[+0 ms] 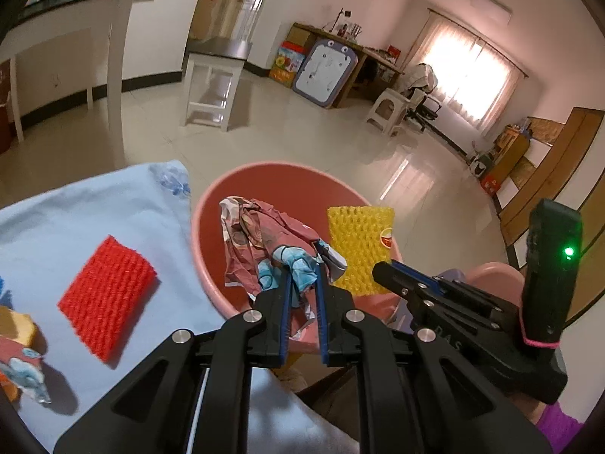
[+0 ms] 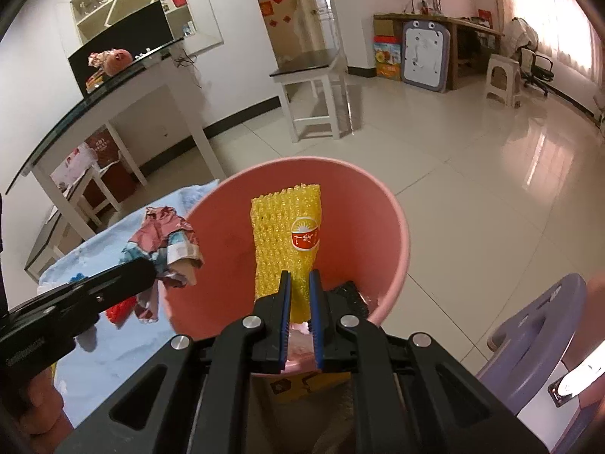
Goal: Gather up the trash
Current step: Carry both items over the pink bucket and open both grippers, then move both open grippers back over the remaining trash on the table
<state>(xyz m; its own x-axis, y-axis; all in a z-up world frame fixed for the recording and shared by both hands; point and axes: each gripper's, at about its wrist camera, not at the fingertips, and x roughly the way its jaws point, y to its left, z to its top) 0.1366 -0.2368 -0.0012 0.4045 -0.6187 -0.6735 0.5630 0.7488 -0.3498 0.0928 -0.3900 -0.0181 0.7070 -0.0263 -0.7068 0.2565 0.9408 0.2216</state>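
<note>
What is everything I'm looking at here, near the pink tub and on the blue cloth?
Bucket: one, pink, on the floor beside the cloth.
Yellow foam net: one, yellow with a red label, held over the bucket.
Crumpled wrapper: one, maroon and light blue, held at the bucket's rim.
Red foam net: one, red, lying on the cloth.
Cloth: one, light blue, spread left of the bucket.
Stool: one, lilac, right of the bucket.
Left tool: black, blue-padded, shut on the wrapper.
Right tool: same, shut on the yellow net.

Left claw (image 1: 302, 265) angled downward, jaws nearly closed, pinching crumpled wrapper (image 1: 264, 249). Right claw (image 2: 300, 283) angled downward beside it, jaws nearly closed, gripping lower end of yellow foam net (image 2: 283, 242).
</note>
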